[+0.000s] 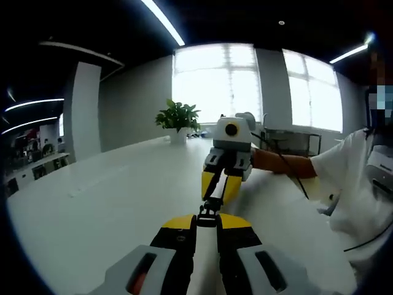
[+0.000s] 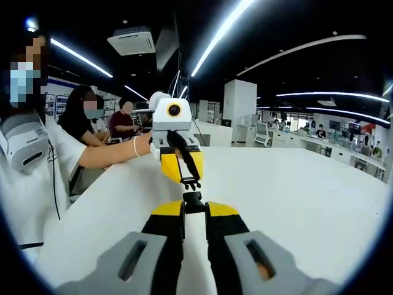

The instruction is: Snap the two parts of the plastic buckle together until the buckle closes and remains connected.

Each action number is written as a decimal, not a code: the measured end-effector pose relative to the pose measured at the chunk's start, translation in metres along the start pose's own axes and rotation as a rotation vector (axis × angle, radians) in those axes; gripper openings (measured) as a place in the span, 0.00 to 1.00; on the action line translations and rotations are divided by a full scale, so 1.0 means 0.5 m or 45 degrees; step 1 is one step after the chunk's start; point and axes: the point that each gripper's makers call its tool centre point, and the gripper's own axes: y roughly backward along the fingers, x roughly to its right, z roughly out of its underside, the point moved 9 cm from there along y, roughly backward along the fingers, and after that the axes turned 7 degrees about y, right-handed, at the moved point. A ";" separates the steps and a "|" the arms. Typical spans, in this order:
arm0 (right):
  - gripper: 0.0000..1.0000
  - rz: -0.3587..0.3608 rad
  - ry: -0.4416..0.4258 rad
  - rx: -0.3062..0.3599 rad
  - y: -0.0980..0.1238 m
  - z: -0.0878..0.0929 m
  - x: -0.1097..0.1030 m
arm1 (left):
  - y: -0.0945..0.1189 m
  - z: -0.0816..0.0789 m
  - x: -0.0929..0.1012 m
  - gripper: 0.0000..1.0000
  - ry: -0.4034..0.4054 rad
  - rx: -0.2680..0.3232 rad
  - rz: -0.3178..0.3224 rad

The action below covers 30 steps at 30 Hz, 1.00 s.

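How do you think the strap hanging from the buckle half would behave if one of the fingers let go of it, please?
The black strap droops along the left gripper, so it is probably floppy webbing and would give no support. The buckle half looks like small, thin plastic, likely light and stiff. Held only at the fingers, it may twist when the right gripper presses its own half in.

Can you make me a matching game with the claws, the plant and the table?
Things:
1. left claw
2. right claw
3. potted plant
4. table

Descriptions:
A. white and bare
B. green, at the far end by the window
C. pinches a buckle part, strap trailing back between its jaws
D. pinches the black buckle part that faces the pronged one

Pairs: 1-C, 2-D, 3-B, 4-A
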 end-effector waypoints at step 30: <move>0.13 -0.029 0.018 -0.153 -0.011 0.031 -0.015 | -0.037 0.043 -0.003 0.12 -0.013 -0.134 0.036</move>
